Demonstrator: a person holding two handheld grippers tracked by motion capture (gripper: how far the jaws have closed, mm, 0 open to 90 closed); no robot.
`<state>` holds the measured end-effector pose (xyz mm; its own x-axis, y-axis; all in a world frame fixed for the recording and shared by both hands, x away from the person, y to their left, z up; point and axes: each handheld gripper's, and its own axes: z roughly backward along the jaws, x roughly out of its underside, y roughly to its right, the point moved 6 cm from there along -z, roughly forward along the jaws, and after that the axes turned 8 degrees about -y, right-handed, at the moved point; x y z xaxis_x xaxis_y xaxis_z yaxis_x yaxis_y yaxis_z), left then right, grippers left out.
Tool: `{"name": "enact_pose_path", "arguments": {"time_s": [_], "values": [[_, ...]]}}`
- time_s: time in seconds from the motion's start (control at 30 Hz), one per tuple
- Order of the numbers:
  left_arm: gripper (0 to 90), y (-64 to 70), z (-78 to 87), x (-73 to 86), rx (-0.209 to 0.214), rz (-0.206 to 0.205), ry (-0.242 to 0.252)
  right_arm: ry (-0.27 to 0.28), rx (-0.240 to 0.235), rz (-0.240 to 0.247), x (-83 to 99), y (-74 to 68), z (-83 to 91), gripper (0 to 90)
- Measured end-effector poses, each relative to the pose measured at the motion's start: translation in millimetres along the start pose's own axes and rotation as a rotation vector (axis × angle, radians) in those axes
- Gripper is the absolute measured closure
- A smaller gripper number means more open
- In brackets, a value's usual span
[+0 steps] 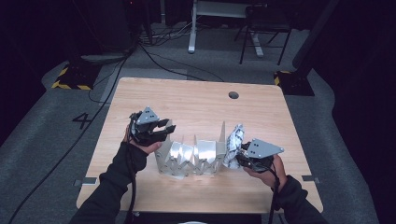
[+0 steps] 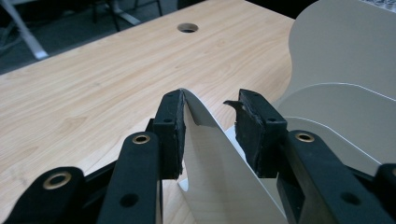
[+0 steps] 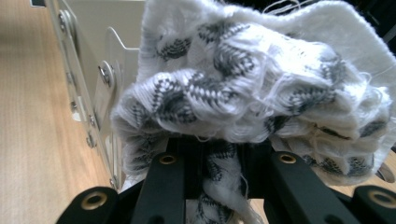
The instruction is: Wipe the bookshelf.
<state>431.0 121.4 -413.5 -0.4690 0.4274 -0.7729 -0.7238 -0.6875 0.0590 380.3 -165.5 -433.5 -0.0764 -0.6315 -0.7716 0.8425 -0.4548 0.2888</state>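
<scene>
Right of centre in the high view, the right hand-held gripper (image 1: 242, 157) is clamped on a soft, light white-and-grey knitted cloth (image 1: 233, 142) that looks likely to sag. The left hand-held gripper (image 1: 164, 129), jaws narrowly parted, straddles the thin, stiff edge of the pale folding metal divider (image 1: 196, 156). Bare wooden bench (image 1: 201, 100) lies beyond.

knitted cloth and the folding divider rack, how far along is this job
Done: the right gripper has the white-and-grey knitted cloth clamped and lifted beside the rack's right end. In hand: the left gripper, jaws apart, straddles a panel of the folding divider rack, apparently steadying it. Left: the cloth isn't yet in any slot; it likely goes in next.
</scene>
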Motion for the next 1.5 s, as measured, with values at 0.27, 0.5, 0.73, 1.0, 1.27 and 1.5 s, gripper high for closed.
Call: {"name": "enact_pose_path", "arguments": {"time_s": [0.27, 0.5, 0.73, 1.0, 1.27, 1.5], "values": [[67.1, -4.1, -18.0, -19.9, 0.032, -0.120, -0.099, -0.017, -0.032, 0.021, 8.4, -11.3, 9.8, 74.8], [61.6, -8.2, -17.5, -28.1, 0.019, -0.145, -0.081, -0.045, -0.050, 0.042, 15.1, -23.5, 7.4, 74.6], [47.1, -0.2, 21.2, -32.5, -0.037, -0.181, 0.029, -0.067, -0.086, 0.016, 33.5, -32.5, -9.9, 74.7], [26.6, 24.1, 73.7, -3.1, -0.150, -0.224, 0.111, -0.163, -0.080, 0.031, 49.2, -37.0, -30.8, 74.2], [23.4, 43.7, 77.6, 47.4, -0.128, -0.239, 0.057, -0.130, -0.057, 0.040, 39.9, -33.7, -22.9, 74.1], [23.6, 34.5, 31.0, 95.4, -0.075, -0.193, -0.090, -0.035, -0.002, 0.034, 17.5, -22.9, -2.3, 73.7]]}}
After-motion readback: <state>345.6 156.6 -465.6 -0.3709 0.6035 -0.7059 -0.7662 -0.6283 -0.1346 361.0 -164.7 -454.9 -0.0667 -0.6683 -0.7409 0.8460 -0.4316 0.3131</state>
